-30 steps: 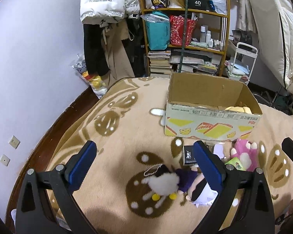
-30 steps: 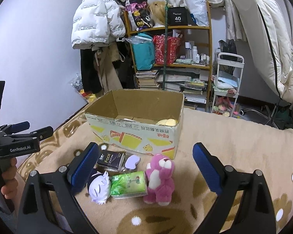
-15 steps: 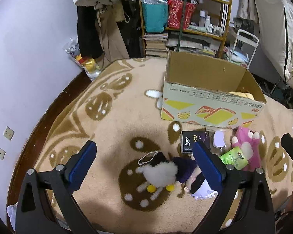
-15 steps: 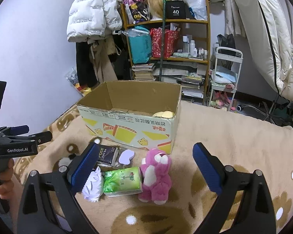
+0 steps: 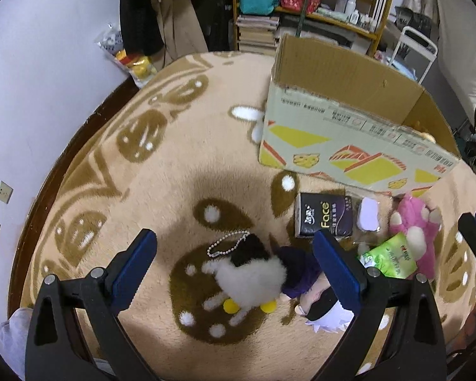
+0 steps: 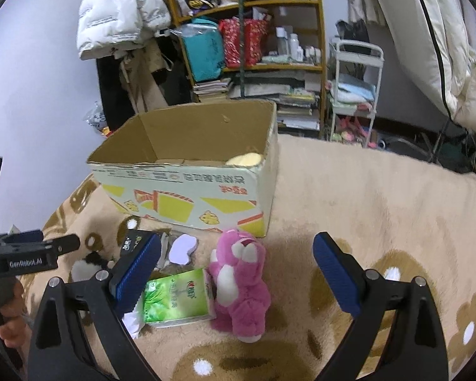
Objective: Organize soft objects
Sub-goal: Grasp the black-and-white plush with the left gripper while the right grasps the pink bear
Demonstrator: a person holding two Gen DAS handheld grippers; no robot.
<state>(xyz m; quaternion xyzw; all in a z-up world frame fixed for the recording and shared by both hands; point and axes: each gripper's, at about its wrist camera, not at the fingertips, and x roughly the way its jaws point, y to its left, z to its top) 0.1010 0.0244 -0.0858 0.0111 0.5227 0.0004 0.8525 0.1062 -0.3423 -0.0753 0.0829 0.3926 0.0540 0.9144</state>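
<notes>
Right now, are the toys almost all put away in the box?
Not yet. One yellowish soft thing already sits inside the cardboard box. Nothing is in hand: the left gripper and right gripper both hover with jaws open. On the blanket remain the pink bear, green tissue pack, black tissue pack, fluffy white toy and purple doll.

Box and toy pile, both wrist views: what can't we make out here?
- Box contents: near wall hides all but a yellow top in both views.
- White-haired doll: left gripper finger covers it in the left view; right gripper finger in the right view.
- Green pack print: too blurred to read.
- White plush: face not visible.
</notes>
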